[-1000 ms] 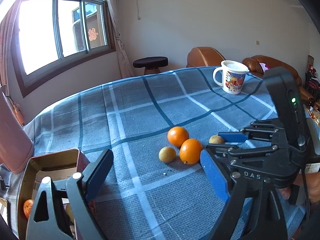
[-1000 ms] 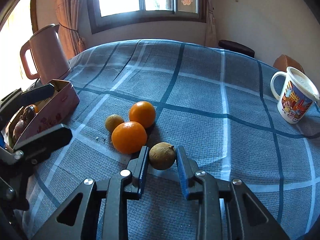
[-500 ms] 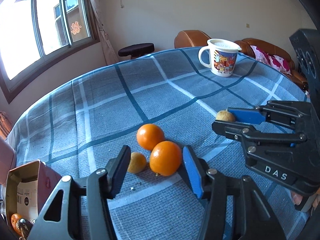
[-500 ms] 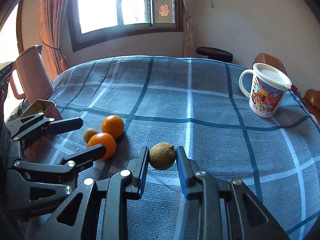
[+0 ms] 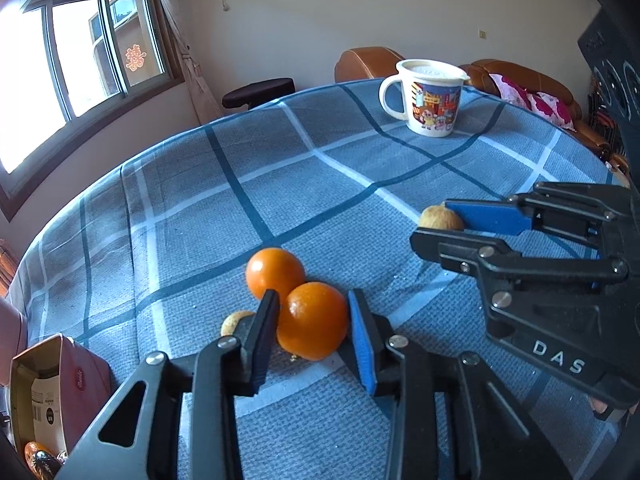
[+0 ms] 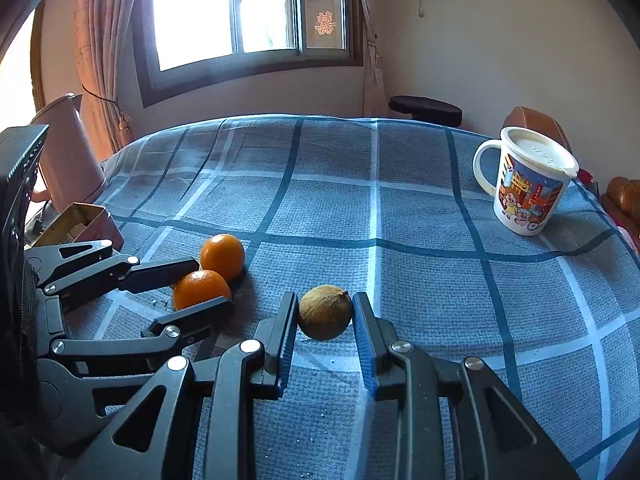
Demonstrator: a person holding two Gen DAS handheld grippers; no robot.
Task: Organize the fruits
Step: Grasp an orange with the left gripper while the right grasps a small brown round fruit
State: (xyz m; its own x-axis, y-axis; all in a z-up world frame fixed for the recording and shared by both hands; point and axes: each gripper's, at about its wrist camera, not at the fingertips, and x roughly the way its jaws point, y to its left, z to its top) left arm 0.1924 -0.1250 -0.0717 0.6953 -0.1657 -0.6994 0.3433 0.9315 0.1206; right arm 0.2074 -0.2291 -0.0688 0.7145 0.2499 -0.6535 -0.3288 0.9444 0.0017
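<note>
Blue plaid cloth (image 5: 320, 168) covered the table. Left gripper (image 5: 314, 320) fingers closed narrowly around the near round orange (image 5: 312, 326), which touched the far orange (image 5: 274, 272). Right gripper (image 6: 325, 318) fingers clamped the brown rough-skinned round fruit (image 6: 325, 312). Farther right stood a white cartoon-printed mug (image 6: 528, 188).

Sunlit window (image 6: 248, 12) with curtains (image 6: 100, 60); pale walls; brown leather sofa (image 5: 516, 76); dark stool (image 5: 258, 90)

Orange fruit (image 5: 312, 326) sits between the black-and-blue left jaws, brown fruit (image 6: 325, 312) between the right; blue plaid cloth (image 6: 420, 280) lies beyond, bearing a white cartoon-printed mug (image 6: 526, 188).
</note>
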